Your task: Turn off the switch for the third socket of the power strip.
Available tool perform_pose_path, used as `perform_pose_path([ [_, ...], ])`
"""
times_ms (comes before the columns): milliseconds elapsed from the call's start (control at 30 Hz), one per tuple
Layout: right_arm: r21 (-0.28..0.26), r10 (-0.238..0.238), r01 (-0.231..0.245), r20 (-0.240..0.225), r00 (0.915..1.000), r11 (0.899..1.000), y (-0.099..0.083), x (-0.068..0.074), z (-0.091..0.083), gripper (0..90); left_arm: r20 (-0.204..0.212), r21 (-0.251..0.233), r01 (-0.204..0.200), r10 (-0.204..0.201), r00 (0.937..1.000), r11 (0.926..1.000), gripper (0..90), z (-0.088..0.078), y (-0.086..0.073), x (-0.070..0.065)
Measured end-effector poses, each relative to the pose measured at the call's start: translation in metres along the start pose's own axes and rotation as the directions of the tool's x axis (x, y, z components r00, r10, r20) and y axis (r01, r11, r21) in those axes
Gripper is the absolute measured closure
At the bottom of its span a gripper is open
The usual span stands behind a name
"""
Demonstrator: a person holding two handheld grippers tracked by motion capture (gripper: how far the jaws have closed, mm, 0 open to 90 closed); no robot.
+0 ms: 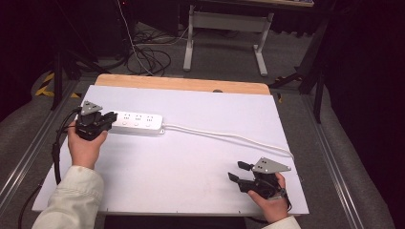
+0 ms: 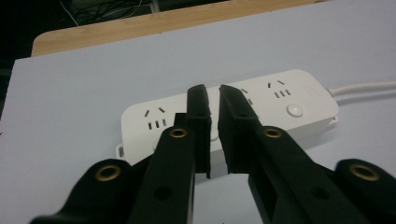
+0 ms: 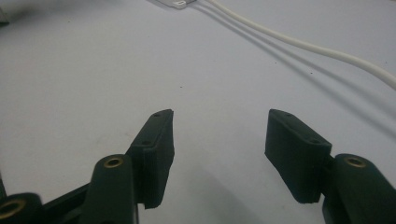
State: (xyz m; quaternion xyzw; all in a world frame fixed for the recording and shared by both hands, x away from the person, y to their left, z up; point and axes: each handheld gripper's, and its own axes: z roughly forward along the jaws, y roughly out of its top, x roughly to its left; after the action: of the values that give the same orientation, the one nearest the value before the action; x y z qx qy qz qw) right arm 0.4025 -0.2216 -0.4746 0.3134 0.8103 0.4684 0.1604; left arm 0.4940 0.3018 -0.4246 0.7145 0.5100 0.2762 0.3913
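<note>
White plastic power strip (image 1: 139, 122), long rounded block with three socket groups and a round button, lies at far left of white matte counter (image 1: 191, 157), white cord (image 1: 229, 137) trailing right. Left hand-held gripper (image 1: 112, 119) at its left end, black pads nearly clenched, nothing gripped. Right hand-held gripper (image 1: 237, 171) released, near front right

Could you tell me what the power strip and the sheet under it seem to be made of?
Power strip: probably hard white plastic, smooth with a faint sheen and moulded sockets. Sheet: matte white board, perhaps foam or card; its thin flat edge lies over a wooden tabletop.
</note>
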Motion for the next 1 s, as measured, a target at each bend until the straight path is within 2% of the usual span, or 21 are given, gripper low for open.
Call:
perform_pose_path([
  [100, 0.002, -0.001, 0.001, -0.001, 1.0000, 1.000, 0.000, 0.000, 0.000, 42.1, 0.006, -0.006, 0.005, -0.005, 1.0000, 1.0000, 89.8, 0.002, -0.002, 0.003],
  [200, 0.001, -0.002, 0.002, -0.001, 1.0000, 1.000, 0.000, 0.000, 0.000, 42.2, 0.044, -0.028, -0.028, 0.029, 0.9986, 0.9992, 90.0, 0.010, -0.009, 0.008],
  [333, 0.000, -0.003, 0.003, -0.002, 1.0000, 1.000, 0.000, 0.000, 0.000, 42.2, 0.050, -0.009, -0.028, 0.029, 0.9983, 0.9996, 90.0, 0.015, -0.011, 0.008],
  [533, 0.000, -0.005, 0.005, -0.003, 1.0000, 1.000, 0.000, 0.000, 0.000, 42.2, 0.074, -0.014, -0.031, 0.032, 0.9967, 0.9994, 90.0, 0.026, -0.016, 0.008],
  [667, 0.001, -0.006, 0.006, -0.004, 1.0000, 1.000, 0.000, 0.000, 0.000, 42.2, 0.089, -0.013, -0.052, 0.053, 0.9946, 0.9985, 90.0, 0.033, -0.018, 0.006],
  [867, 0.001, -0.006, 0.006, -0.006, 1.0000, 1.000, 0.000, 0.001, 0.001, 42.2, 0.081, -0.007, -0.062, 0.062, 0.9948, 0.9981, 90.0, 0.041, -0.021, 0.003],
  [1000, 0.003, -0.009, 0.009, -0.008, 0.9999, 1.000, 0.000, 0.001, 0.002, 42.2, 0.062, -0.004, -0.085, 0.085, 0.9944, 0.9964, 90.0, 0.046, -0.022, 0.000],
])
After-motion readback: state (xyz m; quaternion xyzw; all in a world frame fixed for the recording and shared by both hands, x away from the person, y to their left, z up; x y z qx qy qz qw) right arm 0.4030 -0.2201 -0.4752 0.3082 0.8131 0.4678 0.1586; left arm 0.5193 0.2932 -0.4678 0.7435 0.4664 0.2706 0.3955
